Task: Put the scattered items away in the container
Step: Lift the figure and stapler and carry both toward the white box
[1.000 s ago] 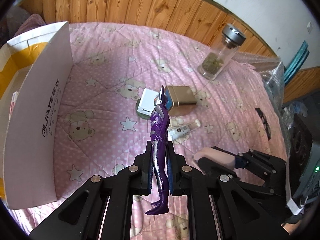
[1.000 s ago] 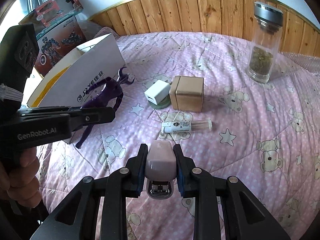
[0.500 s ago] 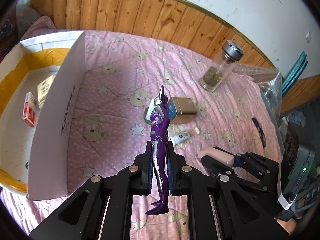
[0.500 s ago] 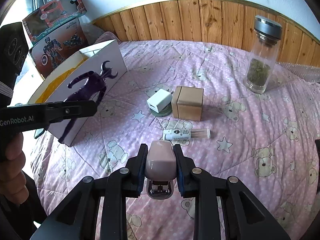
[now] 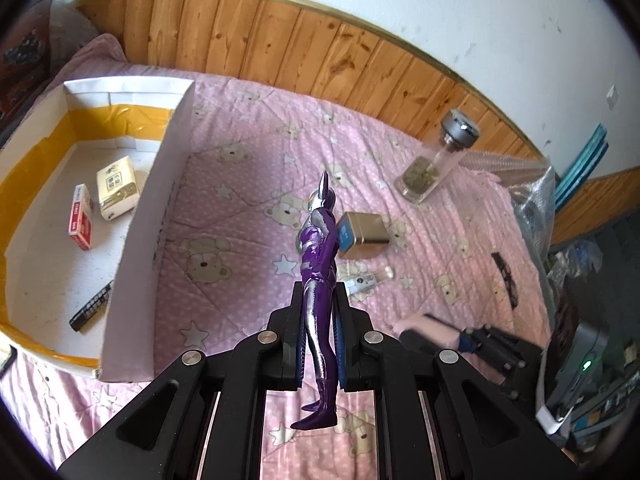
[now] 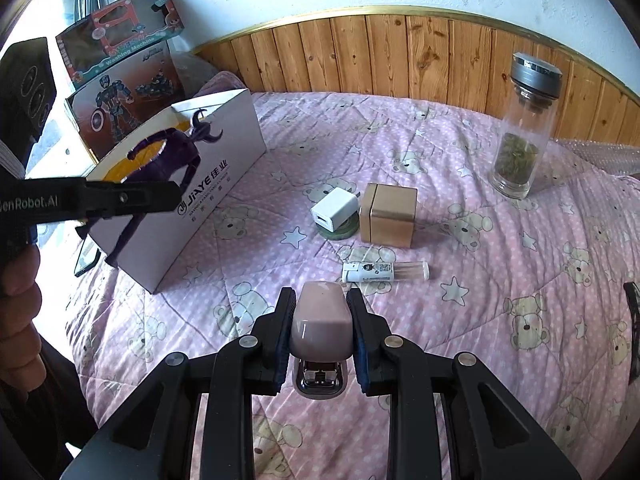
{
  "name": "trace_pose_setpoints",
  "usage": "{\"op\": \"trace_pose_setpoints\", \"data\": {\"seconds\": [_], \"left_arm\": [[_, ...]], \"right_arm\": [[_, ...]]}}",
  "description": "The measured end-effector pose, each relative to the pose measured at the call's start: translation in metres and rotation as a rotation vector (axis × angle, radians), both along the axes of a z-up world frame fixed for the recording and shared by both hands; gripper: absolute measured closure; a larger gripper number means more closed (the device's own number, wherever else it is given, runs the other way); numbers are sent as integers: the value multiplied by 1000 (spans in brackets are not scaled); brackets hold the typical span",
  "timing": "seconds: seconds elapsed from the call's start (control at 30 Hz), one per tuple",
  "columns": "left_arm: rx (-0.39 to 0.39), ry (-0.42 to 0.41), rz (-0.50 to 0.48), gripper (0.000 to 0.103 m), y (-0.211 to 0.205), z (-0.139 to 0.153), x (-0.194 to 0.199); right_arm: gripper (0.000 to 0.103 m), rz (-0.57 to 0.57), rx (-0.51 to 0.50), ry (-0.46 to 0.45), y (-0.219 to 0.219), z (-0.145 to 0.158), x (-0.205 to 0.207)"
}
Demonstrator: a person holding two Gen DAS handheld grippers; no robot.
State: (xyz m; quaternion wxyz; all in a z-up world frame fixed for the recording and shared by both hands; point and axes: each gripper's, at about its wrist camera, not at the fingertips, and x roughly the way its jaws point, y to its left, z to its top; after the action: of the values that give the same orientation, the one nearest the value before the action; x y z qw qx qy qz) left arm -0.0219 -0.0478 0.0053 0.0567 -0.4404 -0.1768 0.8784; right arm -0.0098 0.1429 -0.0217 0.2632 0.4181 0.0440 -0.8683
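A: What is your left gripper (image 5: 318, 344) carrying?

B: Your left gripper is clamped on the purple figure (image 5: 318, 276), holding it upright by the legs, in the air just right of the white box (image 5: 144, 240) and above the pink bedspread (image 5: 240, 208).

A: And your right gripper (image 6: 322, 334)?

B: It is closed on the pink stapler (image 6: 322, 320), held low over the bed's near side.

A: What does the box hold?

B: A red card pack (image 5: 80, 216), a cream packet (image 5: 117, 188) and a black strip (image 5: 90, 307) lie on its floor.

A: What lies loose on the bed?

B: A white charger (image 6: 334, 210) touching a gold tin (image 6: 387, 214), a clear tube (image 6: 385, 271) nearer you, and a glass jar (image 6: 522, 132) far right.
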Motion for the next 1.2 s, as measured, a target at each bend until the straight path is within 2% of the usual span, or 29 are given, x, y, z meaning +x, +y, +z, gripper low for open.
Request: {"op": "trace_pose_setpoints", "data": {"seconds": [0.27, 0.53, 0.87, 1.2], "left_arm": [[37, 49, 14, 92, -12, 23, 8], [59, 79, 45, 92, -35, 37, 20], [75, 113, 79, 92, -73, 49, 41], [82, 121, 128, 92, -113, 49, 48]], "right_arm": [[76, 23, 3, 39, -17, 20, 28], [76, 60, -66, 60, -48, 50, 51], [76, 117, -93, 104, -94, 86, 61], [76, 150, -86, 106, -126, 102, 61]]}}
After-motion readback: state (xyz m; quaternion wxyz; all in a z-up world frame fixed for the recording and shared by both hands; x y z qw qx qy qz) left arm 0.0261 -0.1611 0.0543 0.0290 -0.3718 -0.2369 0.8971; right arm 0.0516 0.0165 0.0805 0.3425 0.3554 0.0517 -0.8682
